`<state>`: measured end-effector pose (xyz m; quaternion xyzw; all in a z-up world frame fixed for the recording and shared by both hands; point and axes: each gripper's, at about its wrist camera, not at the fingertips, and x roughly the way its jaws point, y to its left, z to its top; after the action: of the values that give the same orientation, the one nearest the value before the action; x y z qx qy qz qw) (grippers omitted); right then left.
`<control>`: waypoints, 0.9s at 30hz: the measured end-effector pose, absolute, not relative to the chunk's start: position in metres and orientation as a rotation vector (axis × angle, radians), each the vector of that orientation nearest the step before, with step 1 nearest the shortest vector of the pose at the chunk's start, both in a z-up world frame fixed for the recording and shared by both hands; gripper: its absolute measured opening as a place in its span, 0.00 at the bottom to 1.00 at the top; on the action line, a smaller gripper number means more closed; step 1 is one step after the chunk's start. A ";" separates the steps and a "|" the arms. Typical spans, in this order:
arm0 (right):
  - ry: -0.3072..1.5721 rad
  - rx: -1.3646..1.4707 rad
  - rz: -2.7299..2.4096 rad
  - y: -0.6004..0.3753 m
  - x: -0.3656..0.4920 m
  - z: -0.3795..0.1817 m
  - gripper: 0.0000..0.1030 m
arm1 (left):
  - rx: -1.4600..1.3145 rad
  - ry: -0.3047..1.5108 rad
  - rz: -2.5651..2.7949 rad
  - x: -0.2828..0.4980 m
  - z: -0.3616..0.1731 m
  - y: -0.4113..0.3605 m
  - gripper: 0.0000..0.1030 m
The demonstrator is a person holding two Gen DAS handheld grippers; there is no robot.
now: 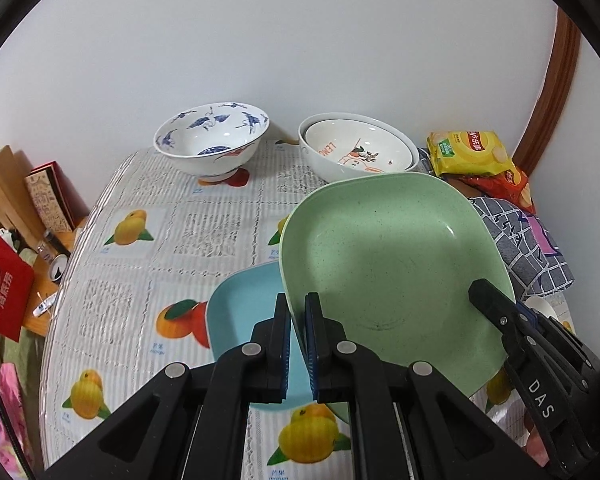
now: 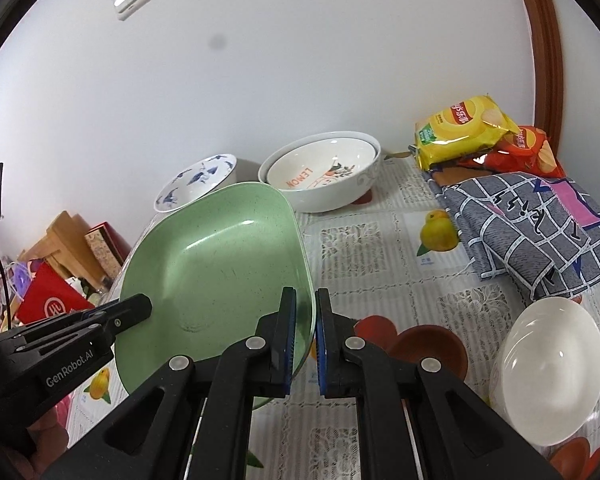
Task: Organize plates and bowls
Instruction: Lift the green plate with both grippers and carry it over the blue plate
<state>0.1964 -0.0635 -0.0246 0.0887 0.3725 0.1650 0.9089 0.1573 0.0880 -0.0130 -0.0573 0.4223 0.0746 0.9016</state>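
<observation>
A square green plate (image 1: 388, 256) hangs tilted above the table, held at two opposite rims. My left gripper (image 1: 297, 305) is shut on its left rim, and it shows again in the right wrist view as the left gripper (image 2: 138, 308). My right gripper (image 2: 305, 295) is shut on the right rim and appears as the right gripper (image 1: 485, 294) in the left wrist view. A light blue plate (image 1: 240, 312) lies on the table under the green one. Against the wall stand a blue-and-white bowl (image 1: 212, 136) and nested white bowls (image 1: 360, 148) with a lemon print.
A plain white bowl (image 2: 548, 368) sits at the near right. Yellow and red chip bags (image 2: 460, 132) and a folded checked cloth (image 2: 532, 228) fill the back right corner. The table (image 1: 204, 232) has a fruit-print cover. Boxes and a red bag (image 1: 0, 284) lie beyond its left edge.
</observation>
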 end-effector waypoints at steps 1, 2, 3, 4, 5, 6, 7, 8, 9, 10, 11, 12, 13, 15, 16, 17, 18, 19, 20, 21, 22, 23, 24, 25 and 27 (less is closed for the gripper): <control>0.767 0.181 0.342 -0.063 0.195 -0.024 0.09 | -0.121 0.870 0.160 0.155 -0.012 0.089 0.08; 0.766 0.179 0.346 -0.062 0.193 -0.024 0.09 | -0.123 0.869 0.165 0.153 -0.011 0.090 0.08; 0.766 0.179 0.350 -0.061 0.192 -0.024 0.09 | -0.124 0.867 0.168 0.152 -0.011 0.090 0.08; 0.766 0.178 0.352 -0.060 0.191 -0.023 0.09 | -0.125 0.867 0.170 0.151 -0.010 0.091 0.07; 0.765 0.176 0.354 -0.059 0.190 -0.023 0.09 | -0.127 0.867 0.173 0.150 -0.010 0.092 0.07; 0.766 0.176 0.356 -0.058 0.190 -0.023 0.09 | -0.127 0.868 0.175 0.149 -0.010 0.093 0.07; 0.767 0.177 0.358 -0.058 0.189 -0.023 0.09 | -0.128 0.869 0.177 0.148 -0.010 0.095 0.07; 0.769 0.181 0.361 -0.057 0.189 -0.024 0.09 | -0.128 0.869 0.179 0.147 -0.010 0.096 0.07; 0.771 0.184 0.364 -0.056 0.189 -0.024 0.09 | -0.129 0.869 0.181 0.147 -0.010 0.096 0.08; 0.772 0.186 0.367 -0.056 0.189 -0.024 0.09 | -0.131 0.869 0.183 0.146 -0.010 0.097 0.08; 0.773 0.189 0.371 -0.055 0.190 -0.024 0.09 | -0.134 0.869 0.184 0.145 -0.010 0.099 0.08; 0.774 0.191 0.375 -0.053 0.190 -0.024 0.09 | -0.135 0.869 0.186 0.145 -0.010 0.101 0.08; 0.774 0.190 0.378 -0.052 0.190 -0.024 0.09 | -0.136 0.869 0.187 0.144 -0.010 0.102 0.08; 0.774 0.186 0.384 -0.048 0.189 -0.024 0.09 | -0.139 0.872 0.192 0.143 -0.011 0.105 0.08; 0.775 0.187 0.387 -0.047 0.189 -0.024 0.09 | -0.141 0.874 0.195 0.143 -0.011 0.107 0.08; 0.776 0.188 0.391 -0.045 0.189 -0.024 0.09 | -0.141 0.875 0.197 0.143 -0.010 0.109 0.08; 0.779 0.188 0.395 -0.043 0.189 -0.024 0.09 | -0.139 0.876 0.199 0.142 -0.010 0.110 0.08; 0.780 0.189 0.398 -0.042 0.188 -0.025 0.09 | -0.138 0.875 0.201 0.142 -0.010 0.111 0.08; 0.782 0.190 0.401 -0.040 0.188 -0.025 0.09 | -0.137 0.875 0.202 0.141 -0.010 0.112 0.08; 0.783 0.190 0.404 -0.039 0.188 -0.025 0.09 | -0.139 0.876 0.203 0.141 -0.010 0.114 0.08; 0.784 0.186 0.408 -0.038 0.187 -0.026 0.09 | -0.143 0.877 0.203 0.140 -0.010 0.115 0.08; 0.784 0.181 0.413 -0.037 0.187 -0.026 0.09 | -0.149 0.878 0.202 0.139 -0.011 0.116 0.08; 0.783 0.178 0.417 -0.036 0.186 -0.026 0.09 | -0.152 0.878 0.202 0.139 -0.011 0.117 0.08; 0.784 0.179 0.424 -0.035 0.186 -0.026 0.09 | -0.153 0.877 0.203 0.138 -0.011 0.118 0.08; 0.785 0.185 0.432 -0.035 0.185 -0.027 0.09 | -0.157 0.879 0.202 0.137 -0.012 0.120 0.08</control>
<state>0.1852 -0.0349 -0.0267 0.0891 0.3789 0.2087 0.8972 0.1372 0.1198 -0.0125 -0.0757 0.4242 0.0974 0.8971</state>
